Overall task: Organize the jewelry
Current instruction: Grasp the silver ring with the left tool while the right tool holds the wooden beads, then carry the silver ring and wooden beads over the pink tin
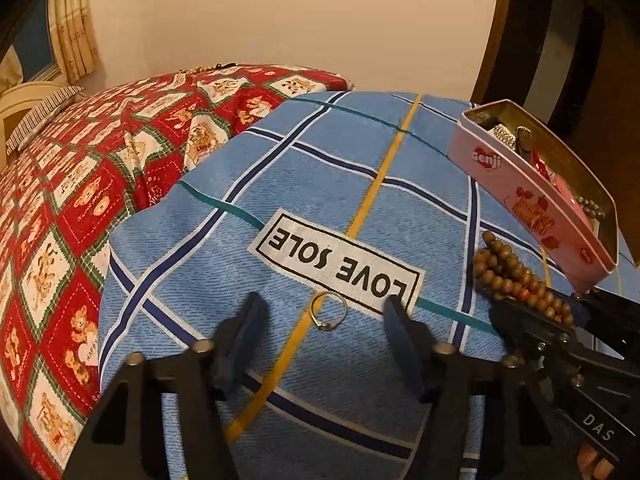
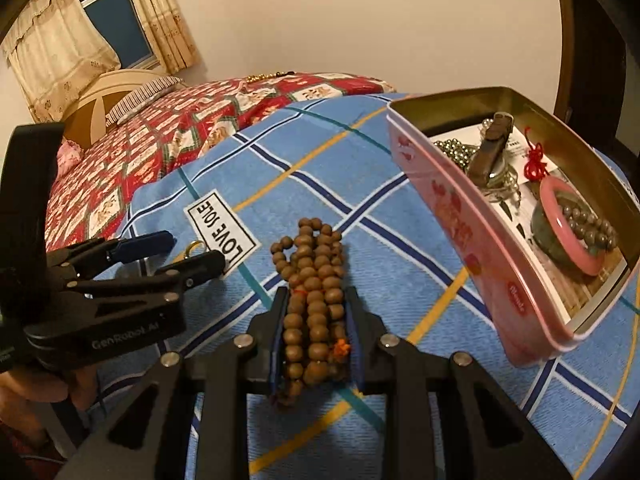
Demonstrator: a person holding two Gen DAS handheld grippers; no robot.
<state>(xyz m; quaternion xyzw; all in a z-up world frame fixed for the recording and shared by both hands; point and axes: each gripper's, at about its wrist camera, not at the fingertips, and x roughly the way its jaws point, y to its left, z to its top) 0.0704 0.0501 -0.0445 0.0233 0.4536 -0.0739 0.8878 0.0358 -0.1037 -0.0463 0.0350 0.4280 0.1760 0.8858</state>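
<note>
Ring [image 1: 329, 311] lies left of beads [image 1: 516, 276], tin [image 1: 532, 196].

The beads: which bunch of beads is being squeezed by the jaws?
The brown wooden beads, pinched by the right gripper over the blue cloth. The silver beads and dark beads lie loose inside the pink tin.

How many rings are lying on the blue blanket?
1. A thin metal ring lies on the blue checked blanket between the open left claw's fingers. More may hide inside the pink tin.

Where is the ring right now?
In the left wrist view, the ring lies on the blue cloth between the open left gripper fingers, beside the LOVE SOLE label.
</note>
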